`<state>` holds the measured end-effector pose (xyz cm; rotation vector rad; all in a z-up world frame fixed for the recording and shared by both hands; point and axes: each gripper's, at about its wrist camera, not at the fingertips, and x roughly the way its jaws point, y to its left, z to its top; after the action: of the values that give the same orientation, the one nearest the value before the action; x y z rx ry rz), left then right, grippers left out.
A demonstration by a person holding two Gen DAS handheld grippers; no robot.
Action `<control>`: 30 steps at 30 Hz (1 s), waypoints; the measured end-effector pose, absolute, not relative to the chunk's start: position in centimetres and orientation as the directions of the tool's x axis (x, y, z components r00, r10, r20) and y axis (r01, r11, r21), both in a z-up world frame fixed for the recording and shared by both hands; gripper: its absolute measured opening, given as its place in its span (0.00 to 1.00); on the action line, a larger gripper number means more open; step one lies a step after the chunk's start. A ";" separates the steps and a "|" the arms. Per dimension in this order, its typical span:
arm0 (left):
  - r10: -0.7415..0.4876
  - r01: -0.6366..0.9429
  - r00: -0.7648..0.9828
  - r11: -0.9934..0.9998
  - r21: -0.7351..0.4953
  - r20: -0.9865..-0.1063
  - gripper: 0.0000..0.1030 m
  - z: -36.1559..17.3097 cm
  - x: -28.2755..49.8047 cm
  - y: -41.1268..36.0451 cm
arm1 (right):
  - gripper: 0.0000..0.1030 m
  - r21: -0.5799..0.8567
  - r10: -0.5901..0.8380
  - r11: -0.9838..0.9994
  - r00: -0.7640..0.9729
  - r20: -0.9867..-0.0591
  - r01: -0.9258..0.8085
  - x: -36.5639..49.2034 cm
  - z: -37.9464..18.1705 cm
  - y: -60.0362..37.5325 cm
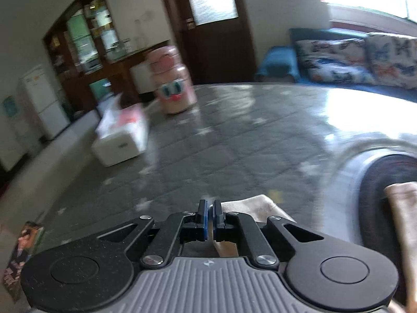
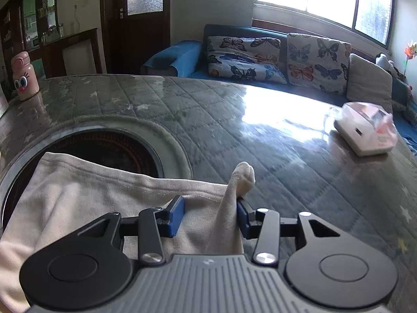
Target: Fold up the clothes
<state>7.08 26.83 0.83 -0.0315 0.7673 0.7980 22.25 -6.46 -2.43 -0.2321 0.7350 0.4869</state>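
**Onlooker A:** Across the whole middle of the room lies the tabletop (image 2: pixel 260 135), covered with a grey quilted cloth with pale stars under a shiny sheet. It is wide and flat, so I think it was chosen for spreading clothes.

**Onlooker B:** Yes, and near its edge there is a round dark opening (image 2: pixel 109 146) with a pale rim, ribbed inside. Maybe a heater, I cannot tell. The beige garment (image 2: pixel 86 195) lies partly over it.

**A:** This garment is the thing to fold. It looks soft, like cotton jersey, with a stitched hem along the far edge. It is spread under the right gripper (image 2: pixel 211 216), close to the person.

**B:** That right gripper stands with its jaws apart. A peak of the cloth rises between them and leans on the right blue pad, but the pads do not press it from both sides. I judge the cloth is let go there, or not yet pinched.

**A:** And the left gripper (image 1: pixel 209 216)?

**B:** Its jaws are closed together. A corner of the beige cloth shows just beside and below them, but whether cloth is caught between the pads, I cannot tell.

**A:** The small things stand well apart, surely to leave space: a white tissue box (image 2: pixel 365 133) and a pink bottle (image 2: pixel 23 77) with cartoon eyes.
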 end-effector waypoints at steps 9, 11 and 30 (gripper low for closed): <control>0.634 -0.704 0.343 0.662 0.258 -0.693 0.04 0.0 1.2 29.2 | 0.50 -0.012 0.359 0.857 0.613 -0.703 -0.516 22.8 -1.9 -6.2; 0.619 -0.710 0.339 0.662 0.239 -0.708 0.04 -0.2 0.0 29.4 | 0.50 -0.009 0.381 0.843 0.609 -0.696 -0.538 21.1 -1.0 -7.1; 0.597 -0.702 0.406 0.689 0.182 -0.693 0.04 0.9 -4.7 27.7 | 0.25 -0.109 0.529 0.548 0.445 -0.723 -0.829 -1.7 0.4 -8.0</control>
<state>-4.67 27.74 0.86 -0.1459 0.8097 0.8226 -1.75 -8.01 0.37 -0.4932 0.6918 0.8845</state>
